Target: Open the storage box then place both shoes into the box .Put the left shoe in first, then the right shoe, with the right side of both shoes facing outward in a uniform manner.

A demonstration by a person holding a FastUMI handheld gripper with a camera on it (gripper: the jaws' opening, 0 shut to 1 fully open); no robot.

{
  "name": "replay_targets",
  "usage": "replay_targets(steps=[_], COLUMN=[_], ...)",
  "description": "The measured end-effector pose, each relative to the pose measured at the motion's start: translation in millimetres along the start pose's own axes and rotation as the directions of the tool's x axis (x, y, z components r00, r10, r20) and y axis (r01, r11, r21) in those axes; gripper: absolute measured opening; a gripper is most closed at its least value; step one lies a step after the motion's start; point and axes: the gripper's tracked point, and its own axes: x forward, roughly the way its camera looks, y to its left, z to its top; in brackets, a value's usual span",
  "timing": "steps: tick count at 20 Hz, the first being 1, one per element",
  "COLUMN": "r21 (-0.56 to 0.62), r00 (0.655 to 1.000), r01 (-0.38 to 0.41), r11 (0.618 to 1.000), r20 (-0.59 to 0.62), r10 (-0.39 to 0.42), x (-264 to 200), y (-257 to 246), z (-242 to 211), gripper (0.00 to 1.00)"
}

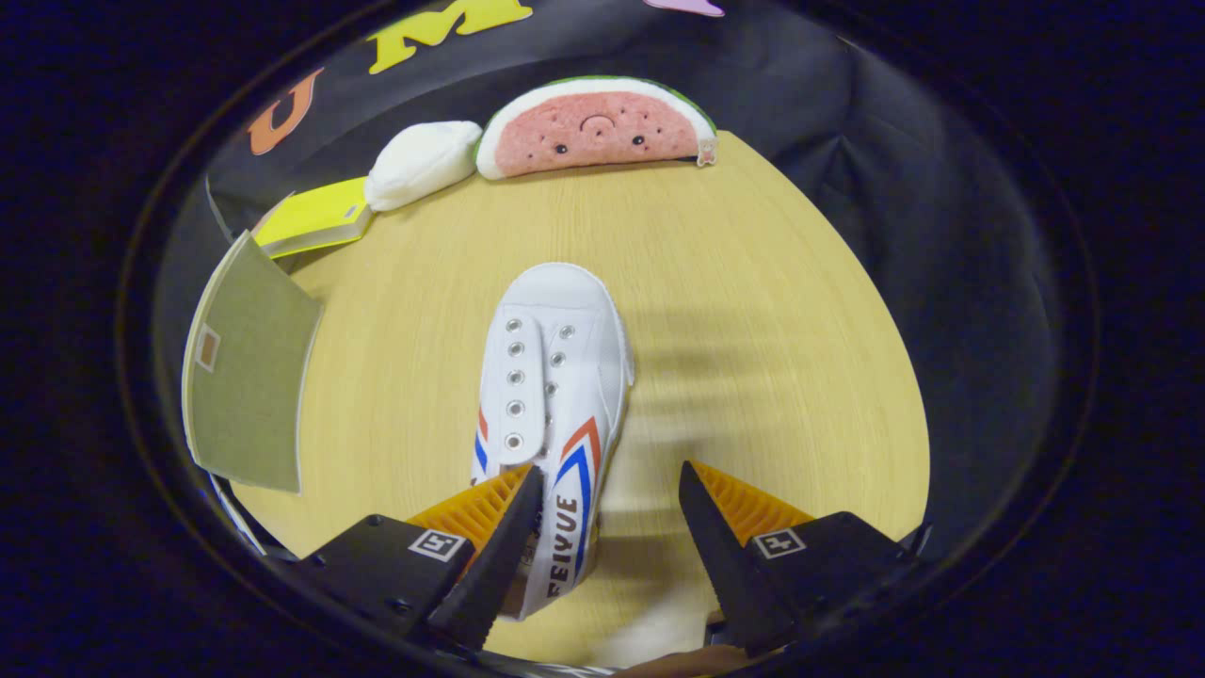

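White shoe (pixel 554 395) lengthwise on wooden table (pixel 753 311), its heel between spread hand-held gripper (pixel 610 482) fingers, unpinched.

The tongs (pixel 610 476) point forward and down, their two fingers spread wide apart

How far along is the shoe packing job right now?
Done: the storage box lid stands raised beside the table. In hand: the gripper is open, its fingers straddling the heel end of a white sneaker lying on the table. Left: boxing the shoes.
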Motion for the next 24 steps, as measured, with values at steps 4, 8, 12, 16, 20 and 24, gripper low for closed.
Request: replay_targets(steps=[4, 8, 12, 16, 20, 24], r21=[-0.007, 0.037, 0.069, 0.090, 0.095, 0.084], r00=[0.996, 0.998, 0.994, 0.992, 0.988, 0.979], r01=[-0.091, -0.067, -0.105, -0.126, -0.143, -0.166], r11=[0.996, 0.997, 0.992, 0.988, 0.985, 0.982], r20=[-0.021, -0.005, 0.004, 0.027, 0.072, 0.130], r10=[0.091, 0.067, 0.105, 0.124, 0.137, 0.155], x=[1.3, -0.5, -7.1, -31.1, -63.0, -108.5], y=[18.1, 12.9, 15.8, 22.6, 38.9, 70.7], z=[-0.9, 2.1, 1.4, -2.9, 3.1, 9.8], gripper=[0.69, 0.20, 0.06, 0.06, 0.06, 0.06])
